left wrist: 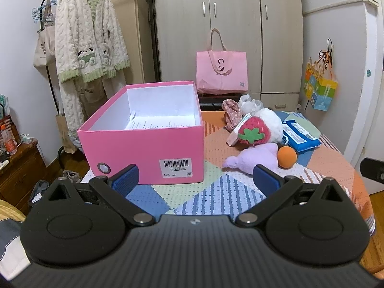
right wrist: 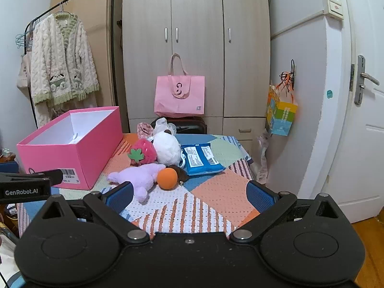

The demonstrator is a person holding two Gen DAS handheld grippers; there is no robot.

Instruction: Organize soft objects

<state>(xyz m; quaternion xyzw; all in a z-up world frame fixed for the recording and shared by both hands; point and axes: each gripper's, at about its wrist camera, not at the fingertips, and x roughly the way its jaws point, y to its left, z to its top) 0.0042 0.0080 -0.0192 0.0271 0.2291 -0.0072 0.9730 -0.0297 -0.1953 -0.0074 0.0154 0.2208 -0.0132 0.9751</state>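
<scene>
On patchwork table [right wrist: 216, 192], toys piled right of pink box [right wrist: 79, 158]: purple plush [right wrist: 139, 175] nearest, orange ball [right wrist: 167, 179] touching it, strawberry plush [right wrist: 143, 153] and white plush [right wrist: 166, 148] behind, blue wipes pack [right wrist: 201, 159] further right. Box open, lid off, just paper slip inside. Left gripper [left wrist: 195, 180] fingers spread wide, nothing between, hovering near box front. Right gripper [right wrist: 189, 195] same deal, spread, empty, facing pile.
</scene>
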